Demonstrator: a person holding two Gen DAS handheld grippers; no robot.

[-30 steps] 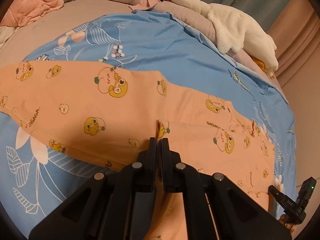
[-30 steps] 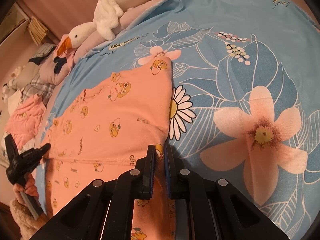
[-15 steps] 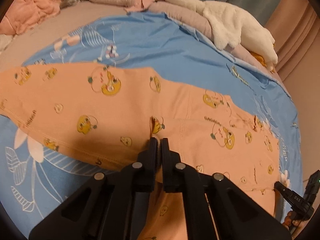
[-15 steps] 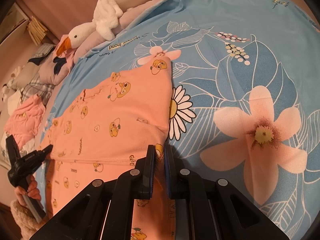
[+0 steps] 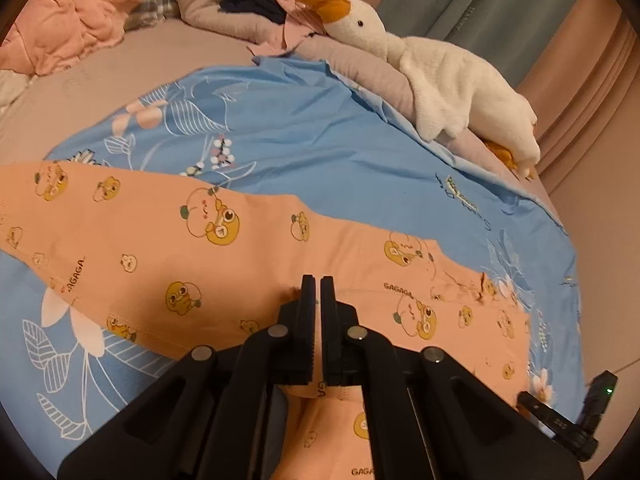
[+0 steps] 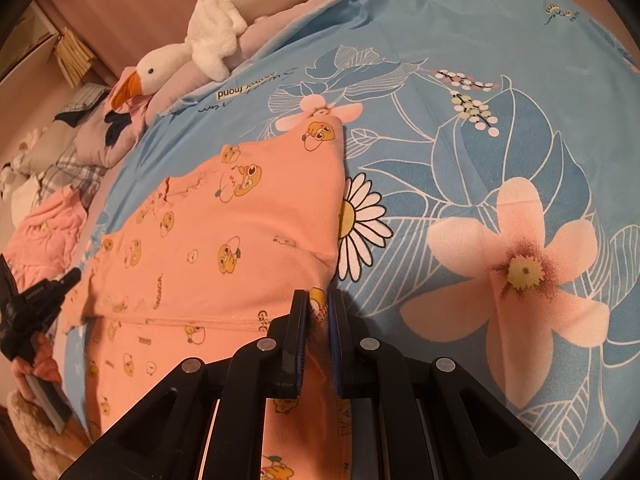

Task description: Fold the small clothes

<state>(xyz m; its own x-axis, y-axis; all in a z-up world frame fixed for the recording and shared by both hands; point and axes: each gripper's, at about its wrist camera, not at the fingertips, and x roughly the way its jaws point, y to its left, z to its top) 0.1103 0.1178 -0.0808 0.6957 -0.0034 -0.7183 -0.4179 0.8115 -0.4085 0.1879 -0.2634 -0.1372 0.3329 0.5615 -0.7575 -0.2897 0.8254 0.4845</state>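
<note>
Garment (image 5: 240,264): small orange top printed with cartoon ducks; lies spread flat on the blue floral sheet (image 5: 320,140), one part already folded over
Handling: judged light, limp, non-slippery; drapes when lifted; best taken at hems and corners
Left gripper (image 5: 317,292): jaws pinched together on a fold of cloth
Right gripper (image 6: 318,312): jaws narrow, clamping the hem corner
Surroundings: plush goose (image 5: 440,72) at the sheet's far edge

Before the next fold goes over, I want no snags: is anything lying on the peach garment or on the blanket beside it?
Nothing visible does. The peach garment lies flat on the blue floral blanket, both grippers' jaws pinching its near edge. The plush goose and the pile of clothes sit well beyond it.
</note>
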